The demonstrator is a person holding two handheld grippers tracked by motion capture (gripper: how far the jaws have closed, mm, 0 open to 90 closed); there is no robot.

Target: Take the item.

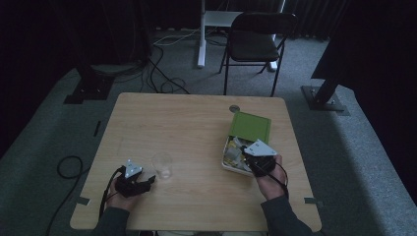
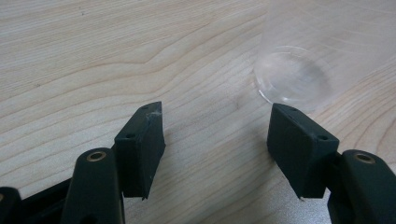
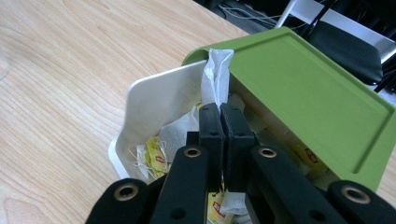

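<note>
Between the right claw's closed jaws: a tea bag.

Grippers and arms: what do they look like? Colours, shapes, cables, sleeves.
Both are black two-jaw tools. The left gripper and right gripper each carry a grey three-cornered plate on top and trail a black cable along the forearm. Up close the pads are flat, blocky and matte black, on arms with brass-coloured rivets; the right gripper has the same build. Sleeves are dark grey.
</note>
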